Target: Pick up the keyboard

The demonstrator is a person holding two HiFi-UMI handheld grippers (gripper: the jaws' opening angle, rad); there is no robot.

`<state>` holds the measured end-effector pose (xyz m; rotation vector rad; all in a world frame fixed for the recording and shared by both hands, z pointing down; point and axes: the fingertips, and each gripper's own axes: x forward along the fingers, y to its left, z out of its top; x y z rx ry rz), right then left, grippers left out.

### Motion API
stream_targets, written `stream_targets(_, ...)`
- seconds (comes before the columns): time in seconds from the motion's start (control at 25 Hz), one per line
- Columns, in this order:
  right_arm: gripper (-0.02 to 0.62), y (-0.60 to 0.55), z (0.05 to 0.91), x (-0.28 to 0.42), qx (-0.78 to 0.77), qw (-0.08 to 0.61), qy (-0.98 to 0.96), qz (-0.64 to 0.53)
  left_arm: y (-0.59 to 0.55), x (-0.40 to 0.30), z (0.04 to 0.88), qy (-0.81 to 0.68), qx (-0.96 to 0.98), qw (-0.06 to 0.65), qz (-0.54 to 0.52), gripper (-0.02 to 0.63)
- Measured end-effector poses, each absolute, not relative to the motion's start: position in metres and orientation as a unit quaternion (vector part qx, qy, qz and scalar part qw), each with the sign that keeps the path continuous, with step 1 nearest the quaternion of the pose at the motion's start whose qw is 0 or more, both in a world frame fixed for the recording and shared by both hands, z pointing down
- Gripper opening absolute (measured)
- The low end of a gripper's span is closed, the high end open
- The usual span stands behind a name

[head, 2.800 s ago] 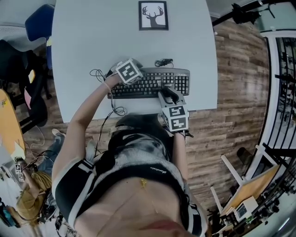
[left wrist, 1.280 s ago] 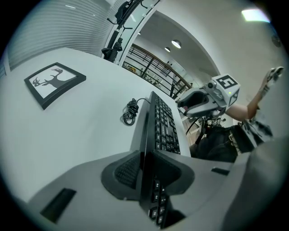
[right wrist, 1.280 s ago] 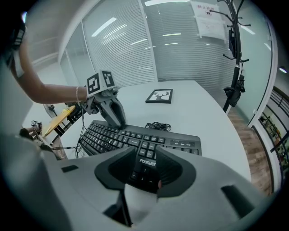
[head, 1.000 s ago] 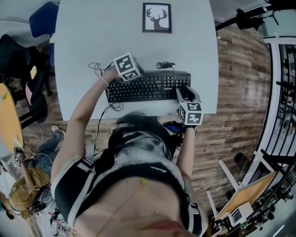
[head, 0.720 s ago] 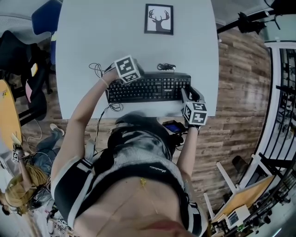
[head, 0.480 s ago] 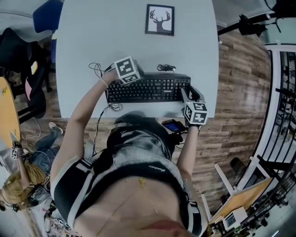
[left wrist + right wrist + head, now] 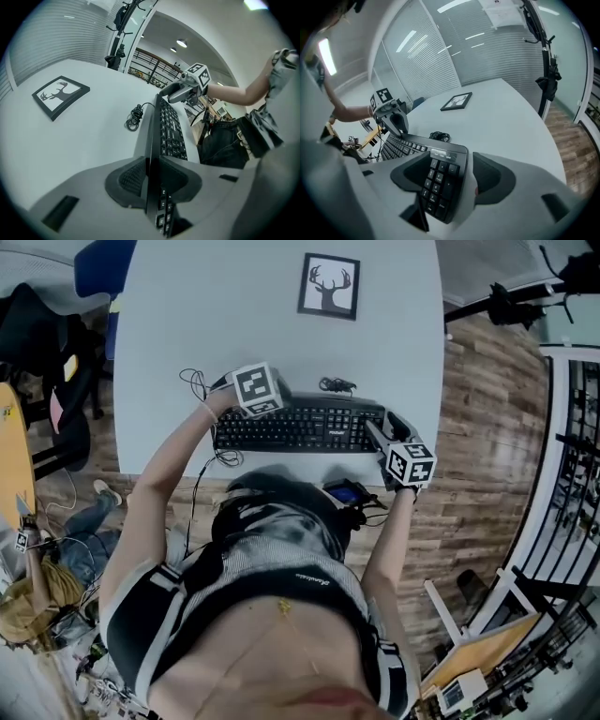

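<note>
While left gripper (image 7: 152,180) clamps the keyboard (image 7: 295,427), right gripper (image 7: 452,177) has just opened wide; numpad end (image 7: 437,186) between jaws.

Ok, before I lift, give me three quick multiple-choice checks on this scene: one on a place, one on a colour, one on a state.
1. Where is the framed deer picture?
A) flat on the table, beyond the keyboard
B) standing on the keyboard
C) under the keyboard

2. What colour is the keyboard?
A) white
B) black
C) red

3. What state is the left tool in?
A) open above the table
B) shut on the keyboard's end
C) shut on nothing

Answers:
1 A, the head view shows it lying on the table past the keyboard's far edge.
2 B, case and keys are black in every view.
3 B, the left gripper view shows its jaws closed on the keyboard's thin edge.
</note>
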<state>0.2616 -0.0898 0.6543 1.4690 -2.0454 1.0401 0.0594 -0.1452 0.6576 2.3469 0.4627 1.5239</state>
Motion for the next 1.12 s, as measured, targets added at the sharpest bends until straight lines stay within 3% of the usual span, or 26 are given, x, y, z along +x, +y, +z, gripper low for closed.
stream_targets(0.2, 0.330, -0.092, 0.667, 0.260, 0.473, 0.167, -0.755, 0.422, -0.143, 0.059, 0.656, 0.160, 0.821, 0.148, 0.528, 0.078)
stream_targets(0.4, 0.334, -0.094, 0.670, 0.250, 0.410, 0.127, -0.782, 0.452, -0.142, 0.057, 0.655, 0.160, 0.824, 0.141, 0.526, 0.078)
stream_targets(0.76, 0.224, -0.092, 0.673, 0.244, 0.351, 0.110, -0.800, 0.474, -0.138, 0.054, 0.651, 0.164, 0.827, 0.133, 0.521, 0.078)
stream_targets(1.12, 0.186, -0.093, 0.674, 0.247, 0.361, 0.097, -0.792, 0.482, -0.140, 0.054, 0.659, 0.147, 0.830, 0.146, 0.518, 0.086)
